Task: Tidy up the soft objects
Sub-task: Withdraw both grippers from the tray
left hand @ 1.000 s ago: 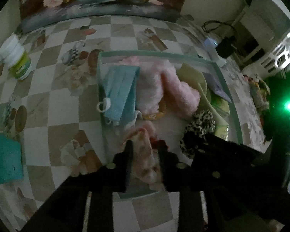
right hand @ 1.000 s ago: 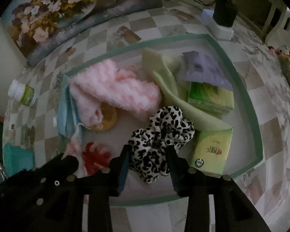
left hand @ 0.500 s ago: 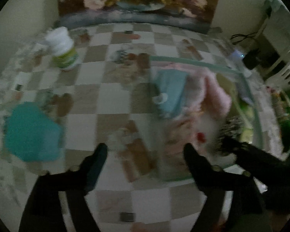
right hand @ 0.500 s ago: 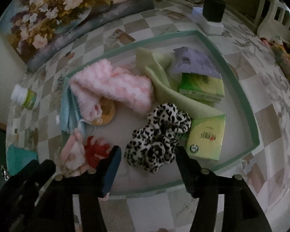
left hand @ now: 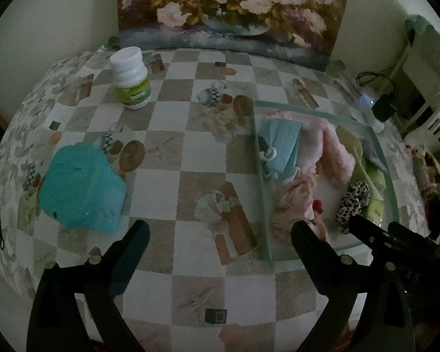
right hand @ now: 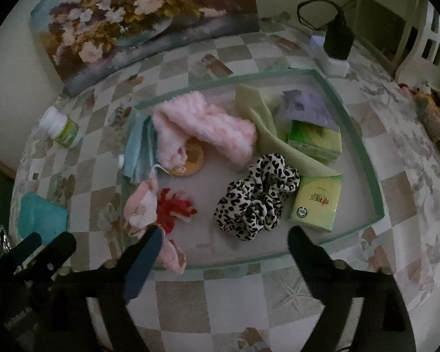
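Observation:
A green-rimmed tray (right hand: 375, 187) holds soft items: a leopard scrunchie (right hand: 256, 196), a fluffy pink piece (right hand: 208, 126), a blue face mask (right hand: 138, 149), a pink floral cloth (right hand: 142, 208), a red scrunchie (right hand: 173, 208) and a yellow-green cloth (right hand: 267, 123). My right gripper (right hand: 223, 240) is open and empty over the tray's near rim. My left gripper (left hand: 220, 234) is open and empty above the tablecloth, left of the tray (left hand: 261, 193). A teal soft cloth (left hand: 79, 187) lies on the table to the left, outside the tray.
Two green tissue packs (right hand: 315, 205) and a purple packet (right hand: 306, 107) lie in the tray's right side. A white pill bottle (left hand: 130, 77) stands at the back left. A flower painting (left hand: 231, 8) leans on the wall. A charger (right hand: 337, 41) sits at back right.
My left gripper let go of the pink floral cloth in the tray, opened and swung left over the table. My right gripper opened off the leopard scrunchie and drew back.

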Demonstrator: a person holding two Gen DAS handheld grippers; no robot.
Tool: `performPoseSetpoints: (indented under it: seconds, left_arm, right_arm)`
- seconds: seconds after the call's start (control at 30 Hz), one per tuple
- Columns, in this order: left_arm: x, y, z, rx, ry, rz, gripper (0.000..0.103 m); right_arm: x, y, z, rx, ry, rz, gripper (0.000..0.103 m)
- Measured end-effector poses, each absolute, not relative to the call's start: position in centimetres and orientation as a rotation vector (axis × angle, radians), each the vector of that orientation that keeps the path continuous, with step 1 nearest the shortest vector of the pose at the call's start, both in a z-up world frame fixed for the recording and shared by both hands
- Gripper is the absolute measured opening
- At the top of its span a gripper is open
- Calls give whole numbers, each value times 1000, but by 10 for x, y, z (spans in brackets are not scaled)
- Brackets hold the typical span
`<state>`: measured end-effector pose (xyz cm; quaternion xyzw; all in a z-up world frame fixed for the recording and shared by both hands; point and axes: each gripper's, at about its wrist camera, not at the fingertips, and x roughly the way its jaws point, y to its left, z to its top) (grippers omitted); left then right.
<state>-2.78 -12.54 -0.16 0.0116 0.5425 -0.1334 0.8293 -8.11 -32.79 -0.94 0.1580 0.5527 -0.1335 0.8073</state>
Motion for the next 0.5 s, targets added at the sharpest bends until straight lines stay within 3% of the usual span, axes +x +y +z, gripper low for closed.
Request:
performPoseSetpoints:
  seconds: [0.5]
  left_arm:
    - [-36,-98,17,7,1093,-236,101]
  right_arm:
    - [-90,-311,17,242,1107,-298,103]
